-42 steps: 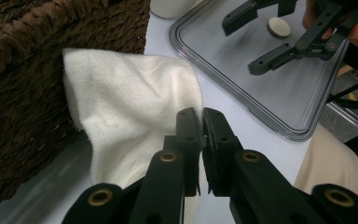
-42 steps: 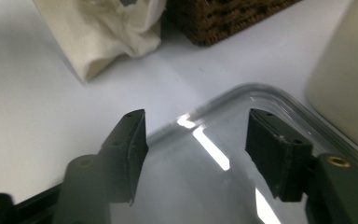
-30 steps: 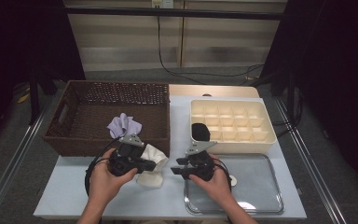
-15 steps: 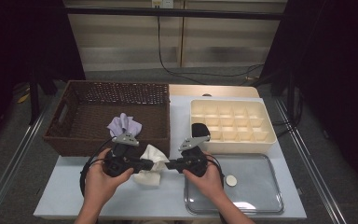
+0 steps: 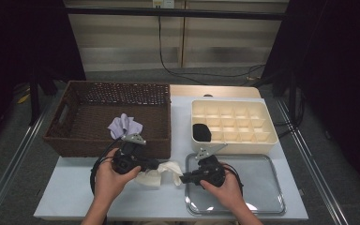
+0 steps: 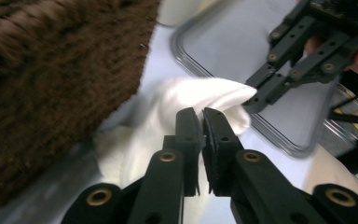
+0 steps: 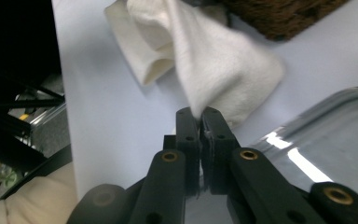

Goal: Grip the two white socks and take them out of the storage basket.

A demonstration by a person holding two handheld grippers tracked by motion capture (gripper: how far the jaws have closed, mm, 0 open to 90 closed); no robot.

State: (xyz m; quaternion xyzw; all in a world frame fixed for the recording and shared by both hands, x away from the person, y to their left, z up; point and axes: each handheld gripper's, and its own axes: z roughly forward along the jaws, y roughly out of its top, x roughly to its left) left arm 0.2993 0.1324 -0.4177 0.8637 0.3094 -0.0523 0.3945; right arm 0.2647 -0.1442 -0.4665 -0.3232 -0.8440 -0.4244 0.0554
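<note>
Leftmost, dark woven wicker basket (image 5: 108,117) holding a crumpled lilac cloth (image 5: 124,125). Just before it on the counter (image 5: 65,201), left hand-held gripper (image 5: 153,164) clenched on the white soft cloth (image 5: 161,172), pads biting a fold. Right hand-held gripper (image 5: 183,178), beside the clear shallow tray (image 5: 262,197), has just been closing; its jaws now pinch the cloth's far corner. Cloth lies between the two, partly lifted. Judgement: draw the hands apart evenly, keep both pinches firm, avoid snagging the basket wall.

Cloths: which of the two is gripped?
The white cloth on the table, pinched by both grippers; the lilac cloth lies untouched in the wicker basket.
</note>
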